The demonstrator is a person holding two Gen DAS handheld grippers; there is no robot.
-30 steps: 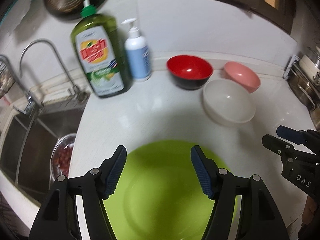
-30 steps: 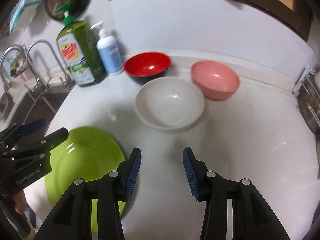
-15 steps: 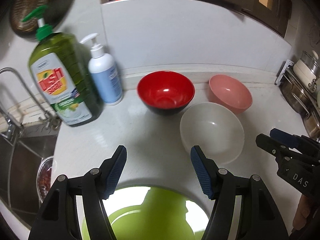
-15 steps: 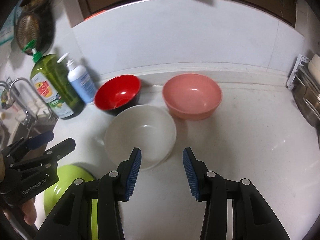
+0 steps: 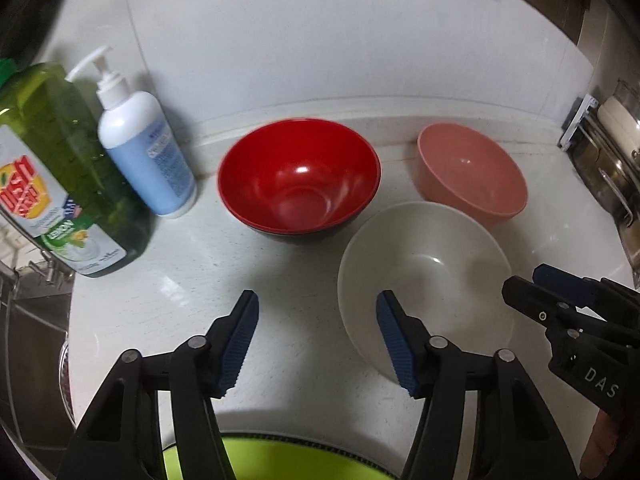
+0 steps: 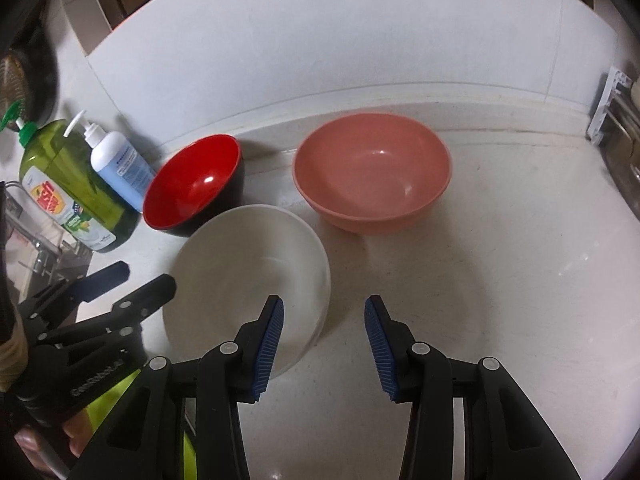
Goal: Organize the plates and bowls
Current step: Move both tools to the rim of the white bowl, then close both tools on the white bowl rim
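Three bowls stand upright and empty on the white countertop (image 6: pixel 500 280): a red bowl (image 5: pixel 298 188) with a black outside near the back wall, a pink bowl (image 6: pixel 372 176) to its right, and a white bowl (image 6: pixel 248 276) in front of them, close to both, though contact cannot be told. A green dish soap bottle (image 5: pixel 60 184) and a white pump bottle (image 5: pixel 144 152) of blue liquid stand left of the red bowl. The left gripper (image 5: pixel 316 344) hangs with its jaws wide apart and nothing between them; its right fingertip overlaps the white bowl's near rim in the left wrist view. The right gripper (image 6: pixel 324 344) is likewise spread and empty, its left finger over the white bowl's edge. The green plate (image 5: pixel 272 458) lies at the counter's near edge, below the left gripper. Compared with a second ago, both grippers have moved forward: the plate that then filled the space between the left fingers now shows only as a sliver, and the bowls loom nearer.
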